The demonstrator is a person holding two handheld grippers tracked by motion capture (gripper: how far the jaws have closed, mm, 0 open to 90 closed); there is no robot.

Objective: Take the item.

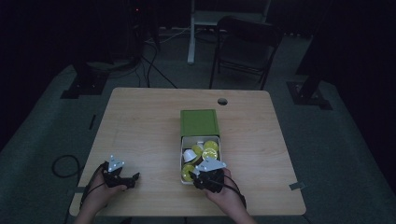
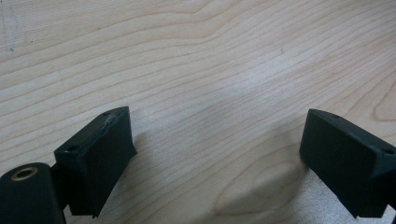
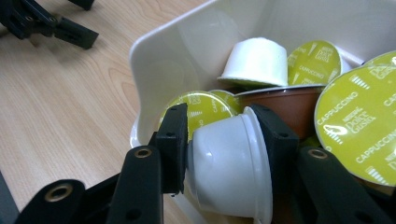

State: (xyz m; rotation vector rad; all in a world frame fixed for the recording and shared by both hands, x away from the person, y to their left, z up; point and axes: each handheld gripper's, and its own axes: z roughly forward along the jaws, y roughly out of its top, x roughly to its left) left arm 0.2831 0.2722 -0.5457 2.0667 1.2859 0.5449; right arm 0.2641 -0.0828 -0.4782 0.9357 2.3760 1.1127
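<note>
Dim room, pale wooden counter (image 1: 140, 126), and the right gripper (image 3: 219, 140) has clamped a white capsule (image 3: 229, 172) lying in the white tray (image 3: 159, 70), first pick secured by my reckoning, plenty left inside, left gripper (image 2: 217, 140) idling agape.

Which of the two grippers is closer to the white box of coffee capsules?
Right. The right gripper reaches into the white box, clamping a capsule; the left gripper rests on bare table, well aside.

Overhead forward view, two close tongs-mounted views

Wooden table (image 1: 140, 121) under white box (image 1: 183, 161)
</note>
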